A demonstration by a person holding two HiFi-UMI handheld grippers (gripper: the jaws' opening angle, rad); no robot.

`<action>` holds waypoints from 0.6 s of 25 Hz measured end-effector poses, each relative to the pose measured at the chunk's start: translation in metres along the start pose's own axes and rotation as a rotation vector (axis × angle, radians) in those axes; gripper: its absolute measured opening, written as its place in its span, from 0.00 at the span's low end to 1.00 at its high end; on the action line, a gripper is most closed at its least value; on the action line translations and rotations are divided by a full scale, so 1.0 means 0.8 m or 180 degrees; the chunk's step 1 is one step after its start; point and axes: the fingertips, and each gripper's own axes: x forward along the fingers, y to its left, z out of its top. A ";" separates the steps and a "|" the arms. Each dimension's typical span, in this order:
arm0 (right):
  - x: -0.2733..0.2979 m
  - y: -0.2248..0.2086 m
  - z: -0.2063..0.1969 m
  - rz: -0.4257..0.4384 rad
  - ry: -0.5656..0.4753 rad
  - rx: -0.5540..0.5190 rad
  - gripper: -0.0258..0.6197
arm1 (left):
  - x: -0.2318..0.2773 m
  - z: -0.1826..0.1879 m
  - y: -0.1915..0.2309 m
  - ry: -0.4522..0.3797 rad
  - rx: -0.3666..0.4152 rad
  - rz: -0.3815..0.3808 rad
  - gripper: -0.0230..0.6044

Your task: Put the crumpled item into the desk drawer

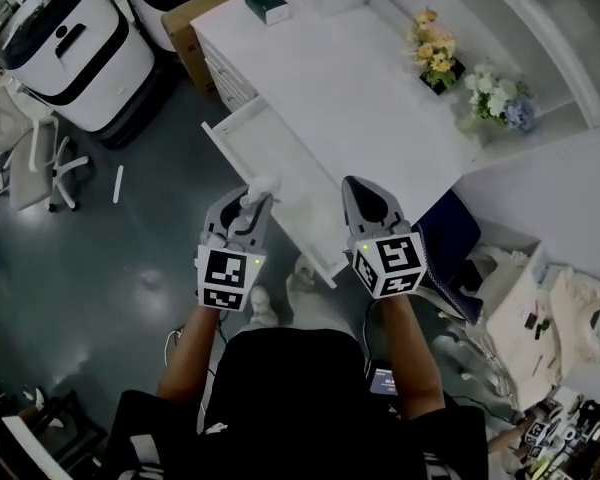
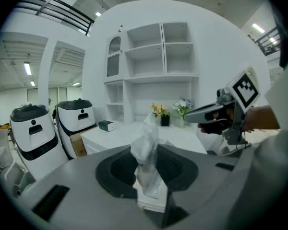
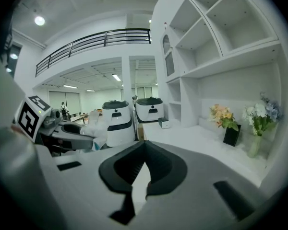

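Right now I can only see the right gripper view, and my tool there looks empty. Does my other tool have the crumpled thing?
Observer: Yes. The left tool is clamped on the crumpled plastic, which sticks up between its jaws.
Operator: Is the drawer open?
Observer: Yes, the drawer stands pulled out from the white desk.
Operator: Am I close?
Observer: From the head view, the plastic seems to hang over the drawer.

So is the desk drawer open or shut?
Open: the drawer sticks out from the white desk, with its inside showing from above.
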 end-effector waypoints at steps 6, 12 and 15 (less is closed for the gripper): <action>0.028 -0.028 -0.028 0.0025 0.0137 0.0069 0.03 | 0.051 -0.043 -0.011 0.0364 0.0306 -0.0117 0.18; 0.041 -0.049 -0.061 0.0010 0.0287 0.0151 0.03 | 0.095 -0.097 -0.035 0.0708 0.0608 -0.0461 0.18; 0.048 -0.062 -0.079 -0.0003 0.0357 0.0184 0.03 | 0.119 -0.118 -0.039 0.0835 0.0775 -0.0589 0.19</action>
